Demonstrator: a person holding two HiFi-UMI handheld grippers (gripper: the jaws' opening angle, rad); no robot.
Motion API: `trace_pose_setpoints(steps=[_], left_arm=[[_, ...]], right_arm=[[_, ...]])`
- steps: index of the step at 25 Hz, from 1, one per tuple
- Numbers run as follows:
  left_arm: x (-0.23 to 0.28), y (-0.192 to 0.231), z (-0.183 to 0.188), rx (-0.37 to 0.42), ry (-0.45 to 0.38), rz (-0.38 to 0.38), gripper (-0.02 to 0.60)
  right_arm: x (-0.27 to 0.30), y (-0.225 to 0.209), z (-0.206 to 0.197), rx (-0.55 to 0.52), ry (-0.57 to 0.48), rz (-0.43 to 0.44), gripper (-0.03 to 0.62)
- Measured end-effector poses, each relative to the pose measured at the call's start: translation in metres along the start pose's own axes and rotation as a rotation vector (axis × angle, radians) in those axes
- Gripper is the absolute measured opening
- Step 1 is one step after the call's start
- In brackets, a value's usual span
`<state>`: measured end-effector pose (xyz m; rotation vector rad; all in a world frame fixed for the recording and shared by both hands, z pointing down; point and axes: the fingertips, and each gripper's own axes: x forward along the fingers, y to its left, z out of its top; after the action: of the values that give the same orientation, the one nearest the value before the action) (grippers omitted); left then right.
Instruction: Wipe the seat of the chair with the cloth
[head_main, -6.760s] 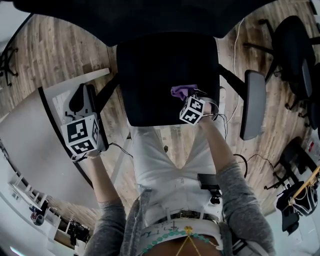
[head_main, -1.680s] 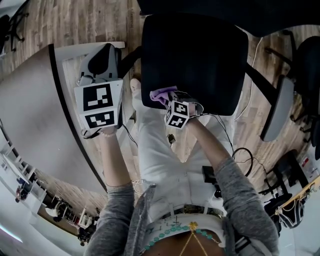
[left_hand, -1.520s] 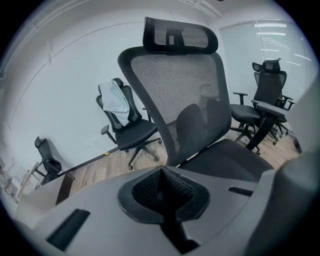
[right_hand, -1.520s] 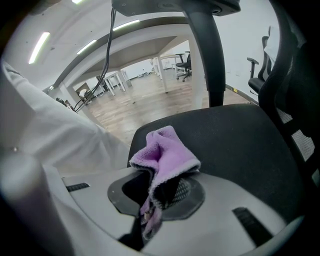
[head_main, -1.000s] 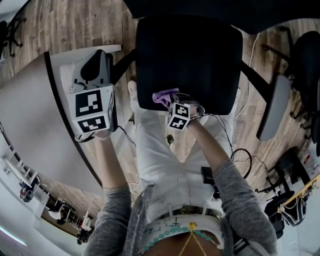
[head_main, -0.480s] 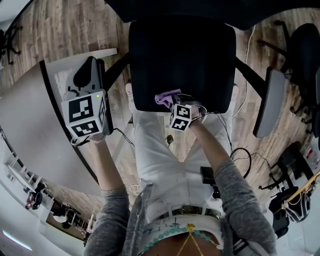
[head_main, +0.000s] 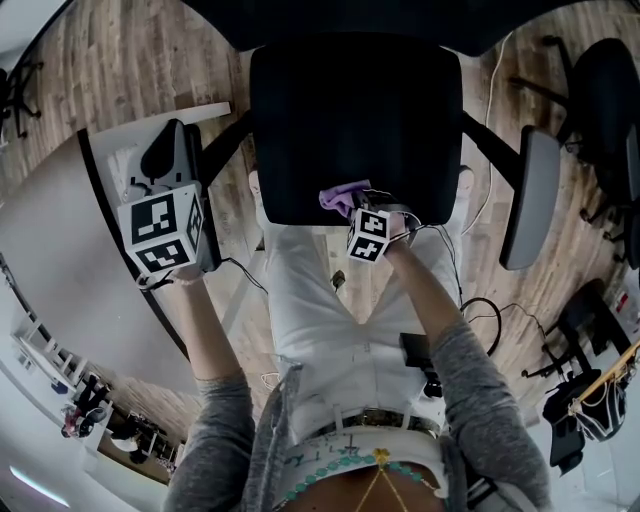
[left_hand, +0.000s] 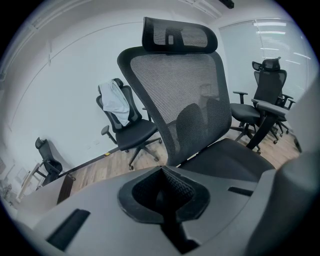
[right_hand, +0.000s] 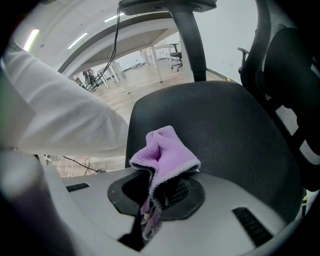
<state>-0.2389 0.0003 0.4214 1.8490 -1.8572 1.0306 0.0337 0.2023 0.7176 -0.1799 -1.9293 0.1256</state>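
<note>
The chair's black seat (head_main: 355, 125) fills the upper middle of the head view; the right gripper view shows the same seat (right_hand: 215, 135) close up. My right gripper (head_main: 350, 203) is shut on a lilac cloth (head_main: 340, 196) and rests at the seat's near edge. In its own view the cloth (right_hand: 165, 152) bunches up from between the jaws against the seat. My left gripper (head_main: 168, 170) is held off to the left, over the white desk (head_main: 60, 270), away from the chair. Its jaws are closed together with nothing between them, and they point at the mesh backrest (left_hand: 180, 100).
The chair's armrest (head_main: 522, 195) sticks out at the right and another black chair (head_main: 600, 90) stands beyond it. More office chairs (left_hand: 125, 125) stand along the wall. Cables lie on the wooden floor (head_main: 480, 300) by my right side.
Over the last second the cloth and right gripper slid a little to the right along the seat's near edge. The left gripper drifted slightly left and stayed shut.
</note>
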Motion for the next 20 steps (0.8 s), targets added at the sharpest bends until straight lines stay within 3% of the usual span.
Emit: trace_pose_setpoints(steps=[20], left_arm=[[-0.001,-0.001,0.002,0.013,0.005,0.010,0.008]], right_arm=[[-0.018,-0.007,-0.046,0.011,0.044,-0.058,0.048]])
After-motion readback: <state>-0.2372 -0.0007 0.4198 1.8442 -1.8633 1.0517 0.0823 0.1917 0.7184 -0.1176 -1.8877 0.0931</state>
